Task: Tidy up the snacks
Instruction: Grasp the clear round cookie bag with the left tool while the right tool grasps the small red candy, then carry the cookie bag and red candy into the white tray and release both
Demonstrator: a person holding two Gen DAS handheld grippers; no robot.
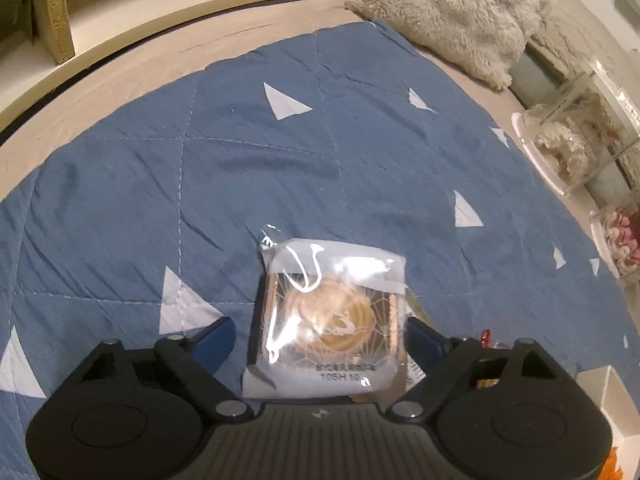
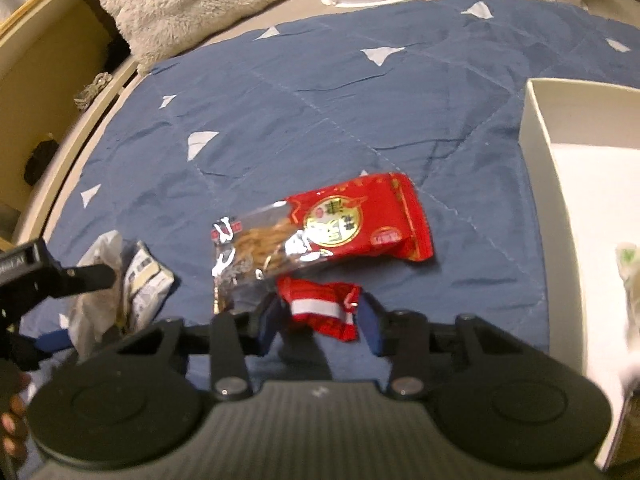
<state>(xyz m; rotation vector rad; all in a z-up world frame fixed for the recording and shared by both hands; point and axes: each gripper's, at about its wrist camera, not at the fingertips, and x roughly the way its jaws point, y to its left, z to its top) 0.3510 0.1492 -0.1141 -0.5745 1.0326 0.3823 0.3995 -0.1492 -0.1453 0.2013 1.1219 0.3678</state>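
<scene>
In the left wrist view my left gripper point(image 1: 320, 332) stands around a clear-wrapped round pastry packet point(image 1: 328, 320) on the blue quilt point(image 1: 200, 184); its jaws are wide and do not press the packet. In the right wrist view my right gripper point(image 2: 320, 316) has its blue fingers on both sides of a small red-and-white snack packet point(image 2: 320, 312), closed against it. A larger red snack bag point(image 2: 320, 232) lies just beyond it. The white box point(image 2: 560, 184) stands at the right with a pale green packet point(image 2: 630, 264) inside. The left gripper with its packet point(image 2: 140, 284) shows at the left.
A fluffy cream cushion point(image 1: 452, 12) lies at the quilt's far edge. Clear acrylic cases with ornaments point(image 1: 568, 140) stand along the right side. A cream wooden shelf point(image 1: 160, 12) runs along the left. The box corner point(image 1: 612, 400) shows at lower right.
</scene>
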